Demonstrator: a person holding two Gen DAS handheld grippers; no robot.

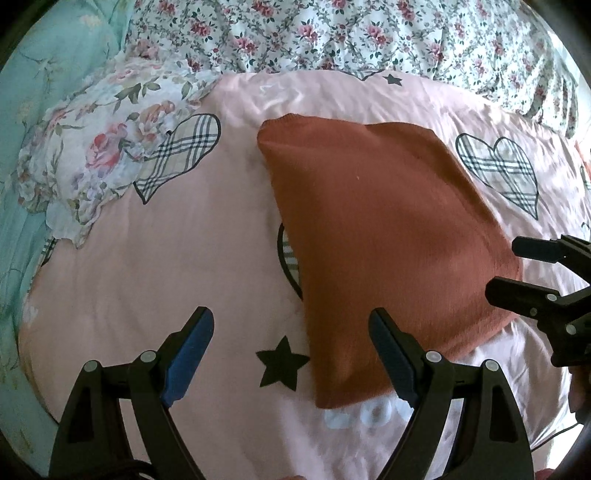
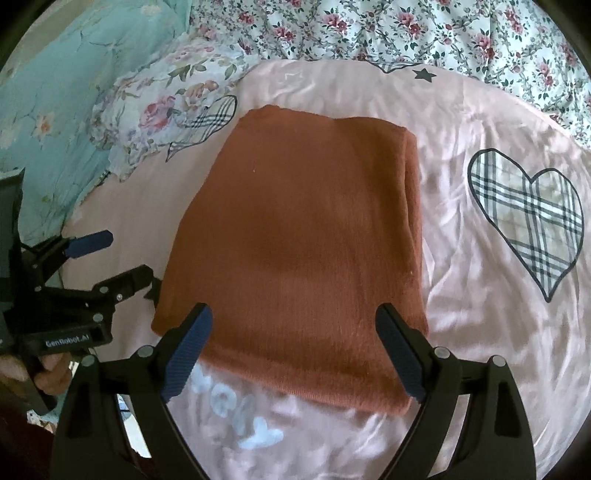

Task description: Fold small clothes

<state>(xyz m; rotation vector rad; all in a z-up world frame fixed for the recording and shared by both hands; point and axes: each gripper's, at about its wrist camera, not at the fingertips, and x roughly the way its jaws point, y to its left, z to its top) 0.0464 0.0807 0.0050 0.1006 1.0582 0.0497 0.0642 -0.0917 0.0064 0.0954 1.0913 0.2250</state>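
A rust-orange knit garment lies folded into a flat rectangle on a pink bedsheet; it also shows in the right wrist view. My left gripper is open and empty, hovering over the garment's near left corner, and it shows at the left of the right wrist view. My right gripper is open and empty, hovering above the garment's near edge. It appears at the right edge of the left wrist view.
The pink sheet carries plaid hearts, black stars and white lettering. A crumpled floral cloth lies at the far left. A floral quilt runs along the back, teal bedding at left.
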